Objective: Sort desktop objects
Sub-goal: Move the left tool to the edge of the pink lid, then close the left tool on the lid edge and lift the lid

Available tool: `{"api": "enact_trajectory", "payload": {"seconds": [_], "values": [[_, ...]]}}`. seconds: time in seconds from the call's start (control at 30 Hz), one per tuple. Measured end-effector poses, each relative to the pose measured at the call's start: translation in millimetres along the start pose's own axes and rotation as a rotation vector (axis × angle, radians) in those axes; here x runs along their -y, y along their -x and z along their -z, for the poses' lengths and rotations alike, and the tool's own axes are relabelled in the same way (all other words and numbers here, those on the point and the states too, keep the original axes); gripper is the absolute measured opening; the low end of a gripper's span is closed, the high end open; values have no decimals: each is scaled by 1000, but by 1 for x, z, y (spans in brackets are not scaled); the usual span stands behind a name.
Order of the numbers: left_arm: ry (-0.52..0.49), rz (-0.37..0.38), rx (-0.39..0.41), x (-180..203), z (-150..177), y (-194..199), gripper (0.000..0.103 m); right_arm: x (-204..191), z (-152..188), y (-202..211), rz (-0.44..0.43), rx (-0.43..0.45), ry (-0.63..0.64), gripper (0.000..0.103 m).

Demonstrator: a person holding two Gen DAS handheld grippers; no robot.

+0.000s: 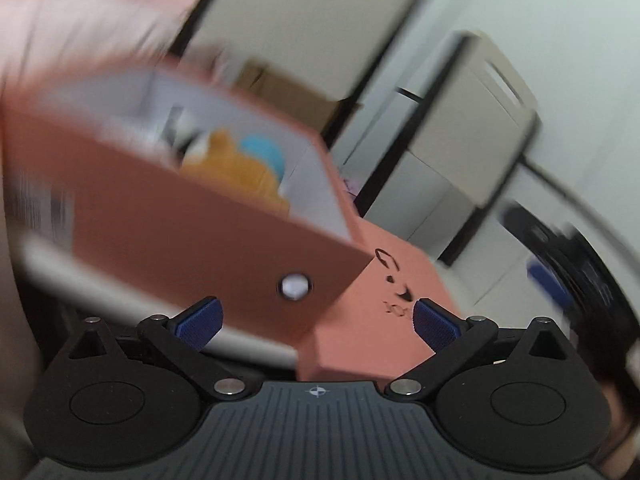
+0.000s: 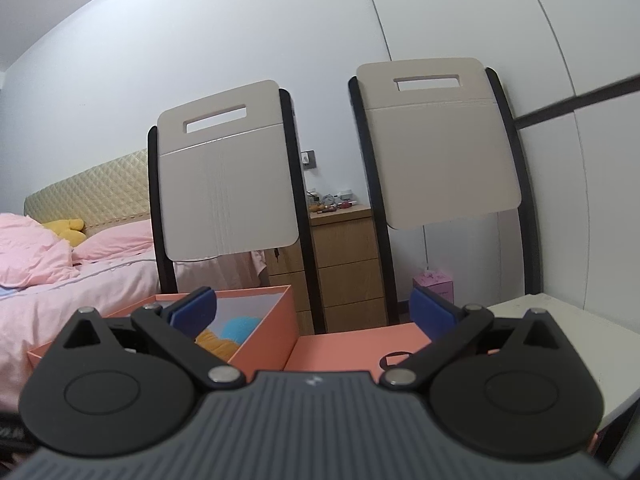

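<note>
An open salmon-coloured box (image 1: 160, 216) with a white inside fills the blurred, tilted left wrist view. An orange plush (image 1: 236, 172) and a blue fuzzy item (image 1: 264, 152) lie in it. Its lid (image 1: 384, 320), marked with a black logo, rests beside it on the right. My left gripper (image 1: 316, 320) is open, close in front of the box's near corner, holding nothing. In the right wrist view the same box (image 2: 268, 344), orange plush (image 2: 216, 344), blue item (image 2: 240, 328) and lid (image 2: 344, 350) sit just ahead. My right gripper (image 2: 314, 314) is open and empty above them.
A white table (image 2: 560, 332) extends to the right. Two folded beige chairs (image 2: 224, 184) lean on the wall, with a wooden nightstand (image 2: 344, 264) between them. A bed with pink bedding (image 2: 60, 272) lies at left. A dark blurred device with a blue pad (image 1: 560, 280) is at right.
</note>
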State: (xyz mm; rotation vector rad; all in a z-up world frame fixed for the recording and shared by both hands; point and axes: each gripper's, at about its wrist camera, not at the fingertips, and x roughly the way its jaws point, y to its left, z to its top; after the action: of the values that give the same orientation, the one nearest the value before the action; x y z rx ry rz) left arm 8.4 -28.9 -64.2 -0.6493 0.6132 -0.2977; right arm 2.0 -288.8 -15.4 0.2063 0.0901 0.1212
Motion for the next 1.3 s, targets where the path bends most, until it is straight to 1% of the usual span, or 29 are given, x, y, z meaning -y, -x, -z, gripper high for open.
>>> {"api": "enact_trajectory", "payload": {"seconds": [0.07, 0.1, 0.13, 0.17, 0.2, 0.27, 0.37, 0.43, 0.5, 0.57, 0.6, 0.63, 0.8, 0.97, 1.07, 1.17, 1.3], "values": [[118, 66, -65, -16, 10, -14, 100, 9, -3, 6, -1, -8, -18, 103], [187, 108, -112, -25, 15, -24, 99, 14, -4, 9, -2, -13, -23, 103], [282, 146, -170, -36, 20, -36, 97, 18, -6, 11, -6, -19, -23, 103], [375, 165, -220, -47, 24, -47, 88, 23, -7, 12, -11, -27, -24, 103], [448, 183, -257, -56, 28, -56, 82, 27, -8, 13, -18, -37, -24, 103], [506, 210, -286, -66, 31, -69, 80, 36, -11, 15, -21, -58, -31, 103], [580, 230, -288, -75, 30, -82, 80, 49, -14, 18, -9, -75, -52, 103], [633, 240, -297, -82, 29, -89, 75, 55, -16, 22, 2, -78, -63, 103], [660, 242, -314, -86, 28, -94, 68, 59, -16, 23, 14, -81, -73, 103], [694, 249, -331, -91, 26, -97, 65, 61, -16, 24, 24, -86, -81, 103], [713, 259, -338, -93, 25, -97, 60, 62, -16, 24, 24, -90, -83, 103], [731, 269, -344, -95, 25, -98, 58, 62, -16, 24, 24, -94, -88, 103], [763, 275, -376, -101, 19, -99, 45, 63, -13, 21, 25, -110, -115, 103], [764, 305, -395, -102, 9, -95, 43, 63, -11, 17, 24, -125, -134, 103], [743, 321, -411, -100, 7, -87, 42, 61, -9, 17, 27, -128, -136, 103], [747, 331, -424, -102, 9, -73, 42, 60, -10, 14, 29, -132, -138, 103], [751, 347, -434, -110, 22, -51, 42, 60, -10, 17, 30, -136, -142, 103]]}}
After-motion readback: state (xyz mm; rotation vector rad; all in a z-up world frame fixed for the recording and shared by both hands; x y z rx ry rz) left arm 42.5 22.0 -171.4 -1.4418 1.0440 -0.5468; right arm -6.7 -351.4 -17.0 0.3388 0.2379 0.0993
